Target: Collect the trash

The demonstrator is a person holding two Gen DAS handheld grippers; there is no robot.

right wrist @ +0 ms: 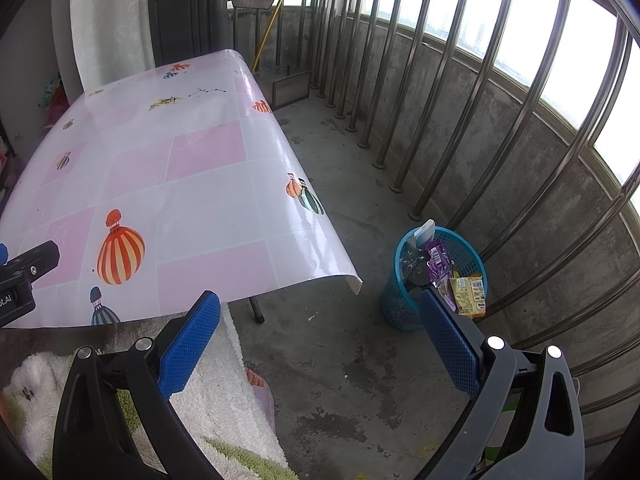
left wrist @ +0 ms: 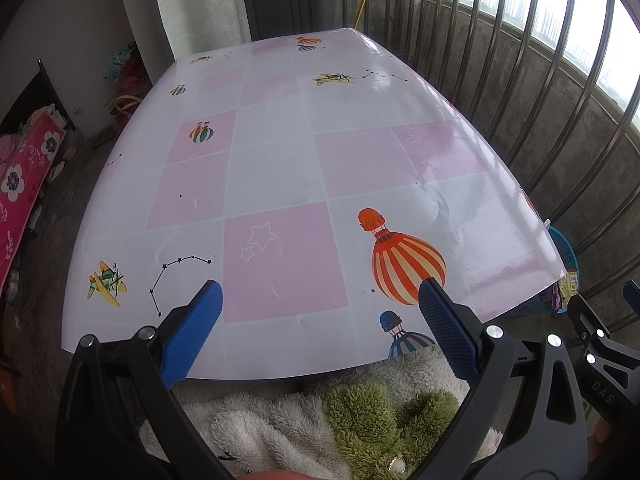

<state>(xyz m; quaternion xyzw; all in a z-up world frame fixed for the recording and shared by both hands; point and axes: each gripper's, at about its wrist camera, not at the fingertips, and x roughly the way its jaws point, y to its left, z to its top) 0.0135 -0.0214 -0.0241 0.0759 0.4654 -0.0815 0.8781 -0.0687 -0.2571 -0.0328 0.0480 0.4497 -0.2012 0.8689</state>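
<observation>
A blue mesh wastebasket [right wrist: 400,304] stands on the concrete floor right of the table, filled with wrappers: a purple one [right wrist: 438,262] and a yellow snack packet [right wrist: 468,290] stick out of its top. Its rim [left wrist: 566,252] peeks past the table's right corner in the left wrist view. My left gripper [left wrist: 320,300] hovers open over the table's near edge, holding nothing. My right gripper [right wrist: 320,312] is open above the floor, its right finger [right wrist: 448,340] just in front of the basket. The table [left wrist: 280,168] carries no loose items.
The table wears a glossy pink-and-white cloth printed with balloons. Steel railing bars [right wrist: 448,92] and a concrete wall curve around the right side. A person's fluffy white-and-green garment [left wrist: 304,424] and a foot [right wrist: 256,380] lie below the grippers. A pink floral bed cover [left wrist: 24,184] is far left.
</observation>
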